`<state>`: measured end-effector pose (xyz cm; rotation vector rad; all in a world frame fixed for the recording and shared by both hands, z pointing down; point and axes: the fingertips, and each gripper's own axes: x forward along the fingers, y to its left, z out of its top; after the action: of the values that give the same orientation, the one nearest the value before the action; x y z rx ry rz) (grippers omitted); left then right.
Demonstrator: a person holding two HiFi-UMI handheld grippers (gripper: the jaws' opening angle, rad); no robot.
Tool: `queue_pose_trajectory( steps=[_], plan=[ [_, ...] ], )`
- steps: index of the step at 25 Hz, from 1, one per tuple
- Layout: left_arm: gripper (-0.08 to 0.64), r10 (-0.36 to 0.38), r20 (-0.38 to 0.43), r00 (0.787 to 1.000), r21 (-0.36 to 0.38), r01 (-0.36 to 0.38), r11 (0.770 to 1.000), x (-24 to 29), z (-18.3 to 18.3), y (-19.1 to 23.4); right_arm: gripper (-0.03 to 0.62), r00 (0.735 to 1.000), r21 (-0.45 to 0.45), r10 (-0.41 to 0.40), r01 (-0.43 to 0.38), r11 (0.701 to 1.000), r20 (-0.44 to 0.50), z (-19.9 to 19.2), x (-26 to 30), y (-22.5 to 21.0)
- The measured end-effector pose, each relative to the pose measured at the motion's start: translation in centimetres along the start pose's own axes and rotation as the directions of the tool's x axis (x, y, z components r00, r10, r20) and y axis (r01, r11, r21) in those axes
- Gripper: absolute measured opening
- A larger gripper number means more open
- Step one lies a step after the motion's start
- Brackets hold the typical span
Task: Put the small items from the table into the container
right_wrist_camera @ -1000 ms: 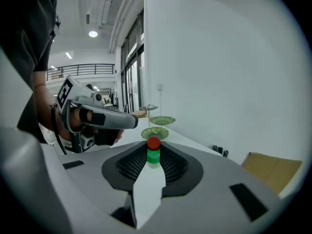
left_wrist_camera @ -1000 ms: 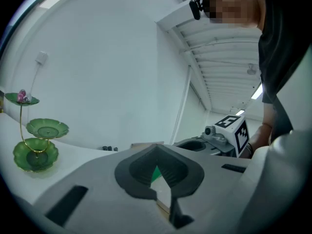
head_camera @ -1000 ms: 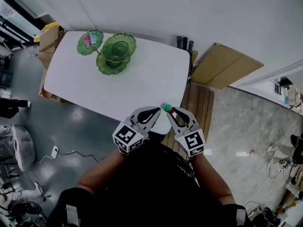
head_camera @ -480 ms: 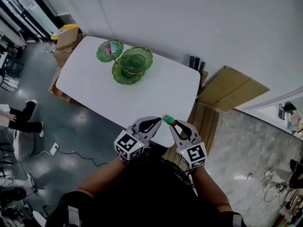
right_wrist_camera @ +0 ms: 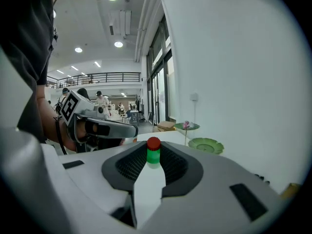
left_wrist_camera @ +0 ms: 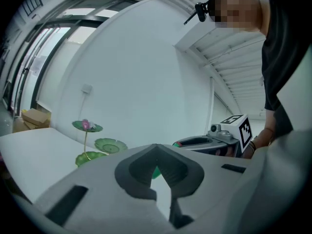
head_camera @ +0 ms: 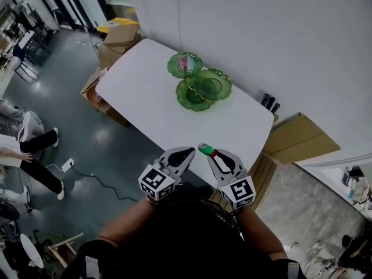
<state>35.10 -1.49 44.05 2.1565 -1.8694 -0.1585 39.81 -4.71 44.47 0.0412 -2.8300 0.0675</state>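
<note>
green bottle (right_wrist_camera: pixel 153 156) (red cap (right_wrist_camera: pixel 153 143)), white table (head_camera: pixel 145 97)

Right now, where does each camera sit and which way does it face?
Head view: on the person's head, steeply down at the white table, green tiered dish, forearms, left tongs, right tongs.
Left gripper view: rides the left tongs, along shut jaws toward the dish; right tongs alongside.
Right gripper view: rides the right tongs, jaws gripping a green-and-red piece; left tongs alongside.
Shared: both gripper views show the dish.

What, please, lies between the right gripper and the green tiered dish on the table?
Only bare white table, in the head view, between the right gripper, shut on a red-capped green piece, and the green tiered dish.
</note>
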Motion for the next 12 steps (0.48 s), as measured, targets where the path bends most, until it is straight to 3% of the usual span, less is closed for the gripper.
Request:
queue_pose_trajectory(
  steps=[4,12],
  plan=[
    [0.006,0.063,0.033,0.997,-0.008,-0.063,0.998,-5.5,1.4,4.7,0.087,0.998,-0.031,0.064,-0.064,0.997,0.006,2.5,5.3,4.8],
    [0.006,0.107,0.067,0.992,-0.008,-0.107,0.994,-15.5,4.2,13.6,0.087,0.990,-0.049,0.139,-0.139,0.989,0.013,6.2,16.0,13.8]
  ],
)
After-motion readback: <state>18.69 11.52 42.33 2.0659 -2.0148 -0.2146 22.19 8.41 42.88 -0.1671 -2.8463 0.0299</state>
